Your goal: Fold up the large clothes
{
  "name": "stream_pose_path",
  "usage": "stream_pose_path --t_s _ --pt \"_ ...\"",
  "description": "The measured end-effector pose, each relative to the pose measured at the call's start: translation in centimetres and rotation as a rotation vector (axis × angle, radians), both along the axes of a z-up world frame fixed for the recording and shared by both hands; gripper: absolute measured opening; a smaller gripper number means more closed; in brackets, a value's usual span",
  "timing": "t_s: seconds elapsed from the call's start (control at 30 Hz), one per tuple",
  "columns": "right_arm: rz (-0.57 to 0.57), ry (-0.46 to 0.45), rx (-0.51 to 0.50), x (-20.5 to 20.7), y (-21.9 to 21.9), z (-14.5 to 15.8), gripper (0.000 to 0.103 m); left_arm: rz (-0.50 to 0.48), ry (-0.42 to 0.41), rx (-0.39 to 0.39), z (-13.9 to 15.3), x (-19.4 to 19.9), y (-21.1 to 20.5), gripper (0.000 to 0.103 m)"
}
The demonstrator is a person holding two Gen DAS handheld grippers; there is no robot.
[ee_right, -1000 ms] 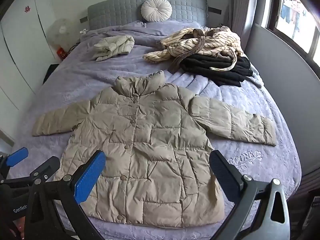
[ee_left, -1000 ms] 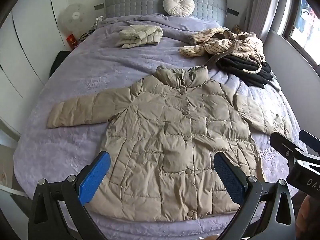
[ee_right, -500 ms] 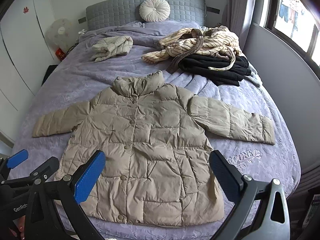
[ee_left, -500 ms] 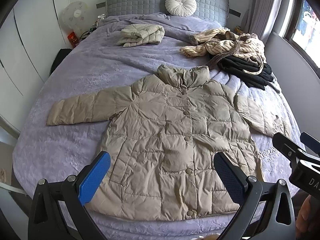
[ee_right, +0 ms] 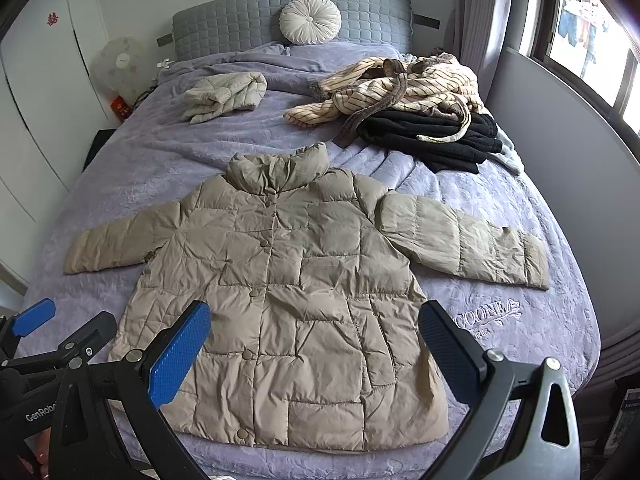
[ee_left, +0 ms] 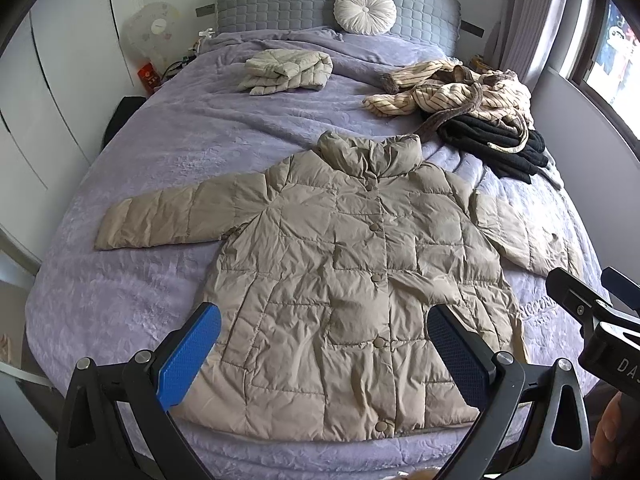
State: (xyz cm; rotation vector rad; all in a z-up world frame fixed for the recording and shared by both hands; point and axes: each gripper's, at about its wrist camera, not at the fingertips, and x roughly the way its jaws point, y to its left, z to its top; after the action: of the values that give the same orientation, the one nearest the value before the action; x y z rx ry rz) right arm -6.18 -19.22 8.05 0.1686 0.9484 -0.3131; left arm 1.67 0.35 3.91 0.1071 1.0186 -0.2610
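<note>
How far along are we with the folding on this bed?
Done: one pale jacket lies folded near the headboard. In hand: nothing yet; the tan coat lies flat, sleeves out, both hand-held grippers, left and right, open above its hem. Left: this coat, the striped robe and black garment.

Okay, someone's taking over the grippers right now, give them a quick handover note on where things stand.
Left gripper: open, empty, held above the coat's hem.
Right gripper: open, empty, also above the hem.
Tan puffer coat: flat on the purple bedspread, buttoned, front up, both sleeves spread out.
Done: one light quilted jacket lies folded near the headboard.
Left: fold this coat; the striped robe and black garment lie heaped, unfolded.
</note>
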Motion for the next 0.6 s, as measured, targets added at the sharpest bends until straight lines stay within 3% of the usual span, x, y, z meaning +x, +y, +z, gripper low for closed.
stream_pose_path --t_s 0.6 --pt "0.0 0.006 0.005 -0.2 0.3 -0.1 0.103 0.009 0.019 -0.009 0.1 0.5 1.6 0.103"
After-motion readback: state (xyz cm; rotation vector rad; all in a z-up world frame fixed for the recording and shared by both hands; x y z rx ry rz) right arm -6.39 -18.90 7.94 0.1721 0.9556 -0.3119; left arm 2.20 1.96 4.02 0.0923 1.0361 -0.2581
